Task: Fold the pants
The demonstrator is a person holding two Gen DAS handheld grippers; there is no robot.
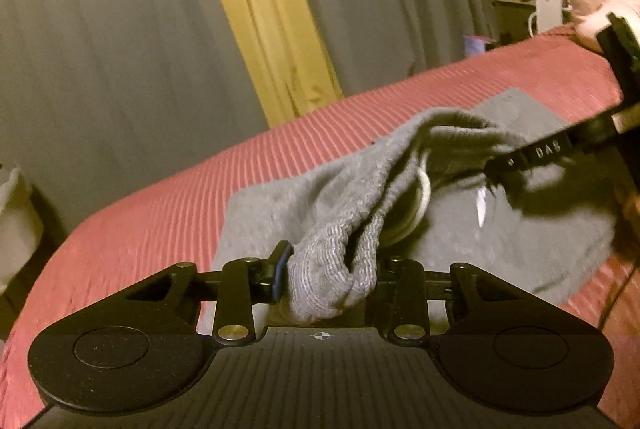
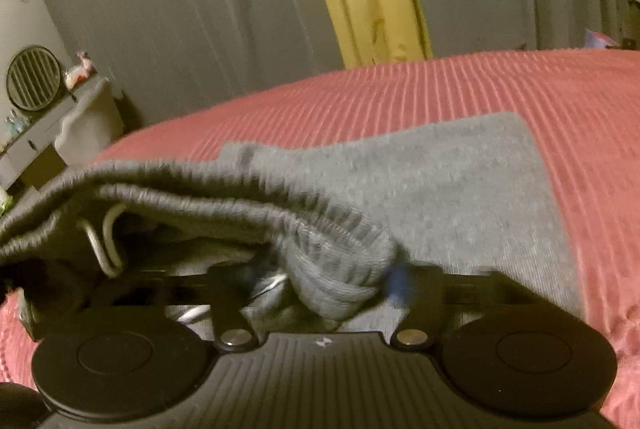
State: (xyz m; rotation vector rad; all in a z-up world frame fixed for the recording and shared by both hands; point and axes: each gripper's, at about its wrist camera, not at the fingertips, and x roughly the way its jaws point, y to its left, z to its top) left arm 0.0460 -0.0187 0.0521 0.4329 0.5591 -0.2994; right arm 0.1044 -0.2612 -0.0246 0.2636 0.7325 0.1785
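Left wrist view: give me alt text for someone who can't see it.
The left gripper is shut on the ribbed waistband of grey pants, lifted above a red bedspread. At right, the right gripper holds the same waistband farther along. Grey and yellow curtains hang behind the bed.

Left hand-held gripper clamped on gray pants' ribbed waistband above pink bedspread.

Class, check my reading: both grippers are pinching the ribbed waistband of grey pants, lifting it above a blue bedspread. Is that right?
Not quite. The bedspread is red, not blue, as the right wrist view shows. The left gripper and right gripper do pinch the grey pants by the waistband.
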